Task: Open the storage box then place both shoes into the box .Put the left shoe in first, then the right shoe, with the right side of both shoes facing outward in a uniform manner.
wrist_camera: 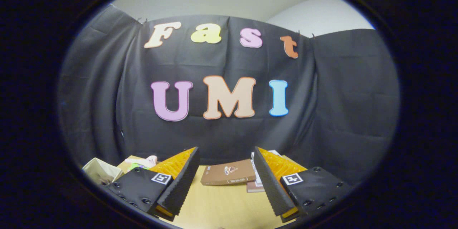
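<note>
Brown flat box [228, 176] lies on the pale wood desk [222, 204], lid down as far as I can tell, seen through the gap between the two fingers and well beyond their tips, at 12 o'clock from the tool [226, 164]. Tool is spread wide and holds nothing; both fingers have bare air between them.

Gripper view, rest of the desk: a stack of books or papers [256, 180] sits just right of the brown box, at about 1 o'clock, touching or nearly touching its right edge. At 10 o'clock, behind the left finger, a beige bin [98, 172] and a small pile of pink and green things [143, 162]; too small to tell what they are. No shoes identified with certainty; that pile could hide one, cannot say.

Judgement: a shut box fits both ends of the job, shoes out and lid yet to lift, or shoes in and lid back down. Pictures do not settle which.

If the lid is the target, doing it well probably means: come in low and level, keep the fingers wide until one can get under the near lid edge, and avoid nudging the stack at 1 o'clock. The box looks light and could slide on the smooth desk if pushed.
</note>
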The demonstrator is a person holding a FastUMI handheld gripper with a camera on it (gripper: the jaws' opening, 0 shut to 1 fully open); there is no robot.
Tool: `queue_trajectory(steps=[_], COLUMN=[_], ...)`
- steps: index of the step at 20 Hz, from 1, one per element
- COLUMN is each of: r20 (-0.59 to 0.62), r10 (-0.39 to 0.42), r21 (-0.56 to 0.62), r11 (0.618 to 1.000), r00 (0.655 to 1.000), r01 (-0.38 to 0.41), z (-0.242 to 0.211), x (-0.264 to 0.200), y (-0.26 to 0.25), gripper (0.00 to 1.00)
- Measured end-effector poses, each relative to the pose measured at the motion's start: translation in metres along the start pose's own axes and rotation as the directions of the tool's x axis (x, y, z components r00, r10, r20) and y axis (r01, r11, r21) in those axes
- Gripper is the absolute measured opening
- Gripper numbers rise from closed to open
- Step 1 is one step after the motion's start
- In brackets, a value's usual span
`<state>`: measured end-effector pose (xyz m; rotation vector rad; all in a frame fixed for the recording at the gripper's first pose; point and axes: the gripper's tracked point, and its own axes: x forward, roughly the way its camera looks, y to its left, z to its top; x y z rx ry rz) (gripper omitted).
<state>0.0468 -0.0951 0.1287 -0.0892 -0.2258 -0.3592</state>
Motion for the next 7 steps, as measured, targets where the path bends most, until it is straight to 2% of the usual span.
queue_trajectory(steps=[3, 7], r20=[0.121, 0.131], r10=[-0.002, 0.008], r21=[0.024, 0.054], r11=[1.0, 0.998], r00=[0.993, 0.991], r01=[0.0, -0.015], z=[0.015, 0.011], x=[-0.02, -0.035], y=[-0.01, -0.028], gripper=[0.96, 0.96])
